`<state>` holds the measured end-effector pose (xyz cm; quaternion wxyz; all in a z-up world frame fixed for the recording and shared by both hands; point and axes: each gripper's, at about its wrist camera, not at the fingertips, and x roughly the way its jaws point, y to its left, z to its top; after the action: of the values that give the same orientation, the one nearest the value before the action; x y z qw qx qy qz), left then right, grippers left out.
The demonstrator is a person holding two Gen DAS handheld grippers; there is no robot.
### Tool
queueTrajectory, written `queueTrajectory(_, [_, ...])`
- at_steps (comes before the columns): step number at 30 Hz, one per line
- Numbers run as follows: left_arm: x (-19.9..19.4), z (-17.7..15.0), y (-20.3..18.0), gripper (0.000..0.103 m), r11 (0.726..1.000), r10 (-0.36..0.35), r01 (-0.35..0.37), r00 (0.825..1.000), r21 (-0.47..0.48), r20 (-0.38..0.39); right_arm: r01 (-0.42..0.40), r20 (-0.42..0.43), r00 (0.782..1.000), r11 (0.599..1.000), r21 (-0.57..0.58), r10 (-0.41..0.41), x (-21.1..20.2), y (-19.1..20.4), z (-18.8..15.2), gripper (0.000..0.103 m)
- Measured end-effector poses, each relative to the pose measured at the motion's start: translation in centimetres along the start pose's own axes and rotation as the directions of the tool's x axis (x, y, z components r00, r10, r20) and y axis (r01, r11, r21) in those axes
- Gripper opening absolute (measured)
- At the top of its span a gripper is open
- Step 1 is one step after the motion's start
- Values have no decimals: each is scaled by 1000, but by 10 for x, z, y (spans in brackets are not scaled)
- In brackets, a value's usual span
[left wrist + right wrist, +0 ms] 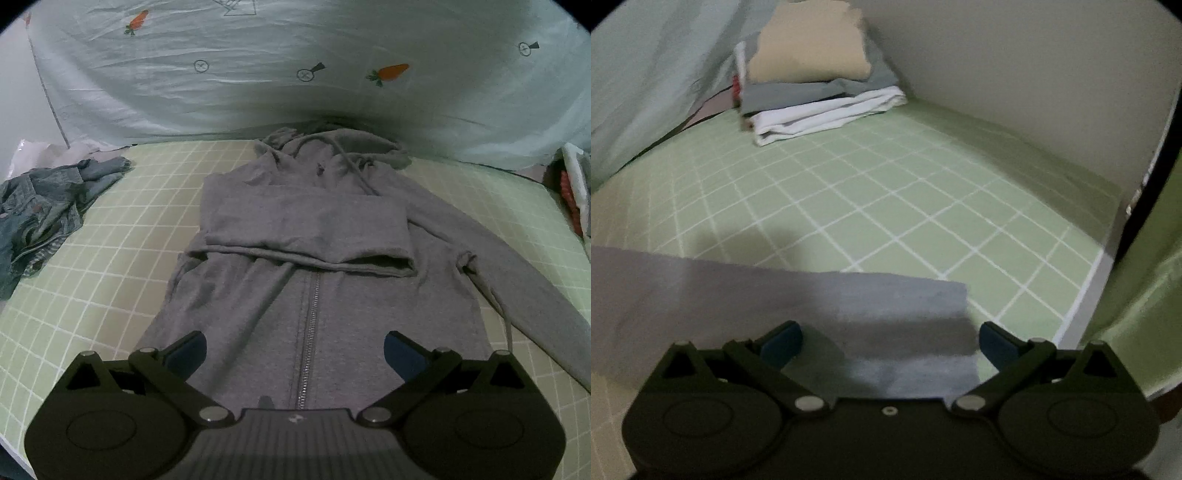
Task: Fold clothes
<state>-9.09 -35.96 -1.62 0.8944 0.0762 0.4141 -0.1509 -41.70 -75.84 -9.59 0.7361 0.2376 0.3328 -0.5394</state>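
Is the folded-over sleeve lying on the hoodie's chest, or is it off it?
Touching. The left wrist view shows the folded sleeve lying flat across the grey hoodie, covering the zipper's upper part.

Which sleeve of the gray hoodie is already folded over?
The sleeve lying flat across the gray hoodie's chest, over the zipper. The other sleeve stretches straight out sideways onto the green checked sheet.

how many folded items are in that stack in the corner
3 visible: a beige one on top, a grey-blue one in the middle, a white one at the bottom. More may be hidden behind.
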Motion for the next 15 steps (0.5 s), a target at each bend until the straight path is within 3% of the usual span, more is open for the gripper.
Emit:
queueTrajectory(9, [-1, -1, -3, 101, 1000, 0, 0, 1000, -21, -9, -54, -20, 998, 998, -14, 54, -1, -3, 1, 103])
queueTrajectory(10, [-1, -1, -2, 101, 1000, -3, 3, 1000, -26, -10, -71, -20, 997, 997, -31, 71, -2, -2, 2, 98])
queueTrajectory(12, [-1, -1, -1, 101, 999, -6, 5, 1000, -38, -10, -106, -20, 994, 992, -68, 105, -6, 1, 3, 86])
queueTrajectory(13, [-1, -1, 0, 101, 999, -4, 4, 1000, -43, -9, -117, -15, 993, 990, -81, 116, -8, 2, 3, 68])
queueTrajectory(14, [-1, -1, 2, 101, 999, -2, 2, 1000, -47, -9, -129, -10, 992, 988, -82, 128, -10, 3, 4, 42])
queueTrajectory(15, [-2, -1, 3, 101, 999, -2, 1, 1000, -51, -8, -141, -6, 990, 987, -81, 141, -13, 4, 5, 33])
